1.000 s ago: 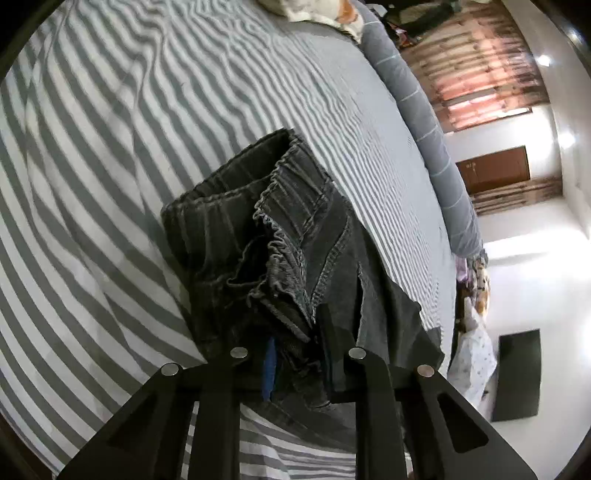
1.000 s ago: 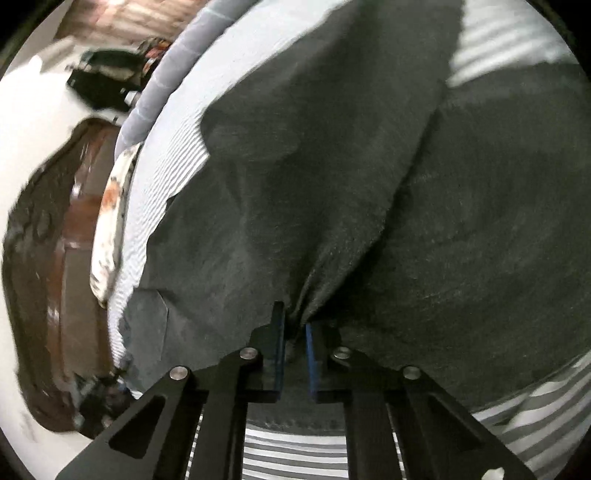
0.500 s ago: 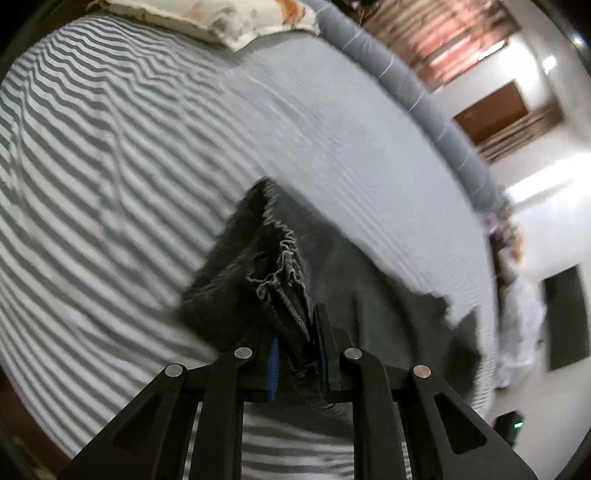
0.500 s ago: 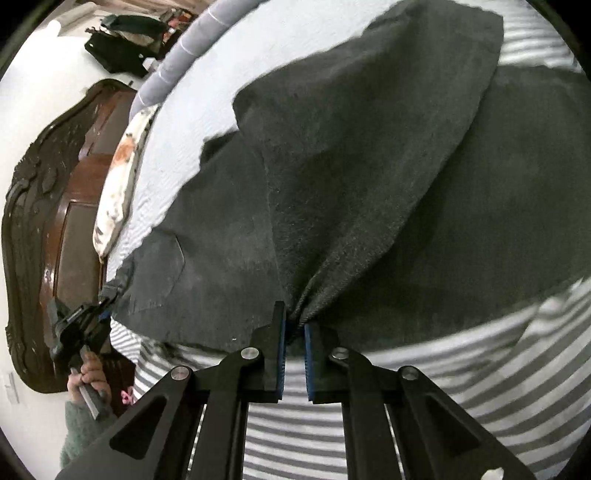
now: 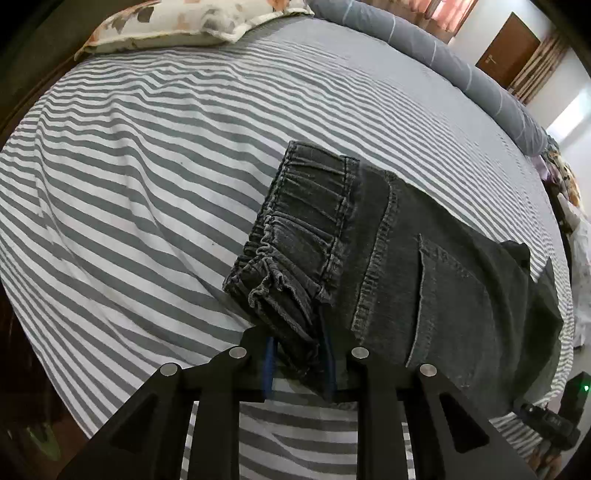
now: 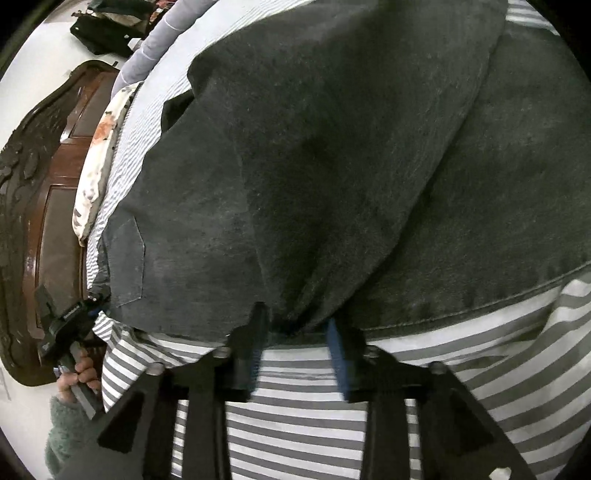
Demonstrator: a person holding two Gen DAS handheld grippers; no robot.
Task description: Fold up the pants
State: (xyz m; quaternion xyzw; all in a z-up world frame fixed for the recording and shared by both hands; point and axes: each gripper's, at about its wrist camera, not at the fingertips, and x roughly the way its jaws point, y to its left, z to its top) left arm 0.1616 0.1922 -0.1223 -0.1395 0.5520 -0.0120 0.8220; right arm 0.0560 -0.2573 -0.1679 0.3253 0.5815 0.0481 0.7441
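Note:
Dark grey denim pants [image 5: 424,277] lie folded lengthwise on the striped bed sheet [image 5: 147,166]. My left gripper [image 5: 300,350] has the bunched elastic waistband [image 5: 306,221] between its jaws, which are opening while the denim still fills the gap. In the right wrist view the pants' legs [image 6: 332,166] spread across the sheet [image 6: 314,424], one layer over the other. My right gripper [image 6: 295,332] sits at their near edge. Its jaws are opening and stand well apart, and a loose fold of denim hangs between them untouched.
A floral pillow [image 5: 184,18] and a grey bolster [image 5: 461,70] lie along the far side of the bed. A carved wooden headboard [image 6: 44,184] stands at the left. A person's hand [image 6: 79,373] holds the other gripper's handle there. A brown door [image 5: 506,44] is far off.
The right jaws have spread and let go of the pinched fold of denim. The left view has rolled, and the waistband now lies flatter on the sheet.

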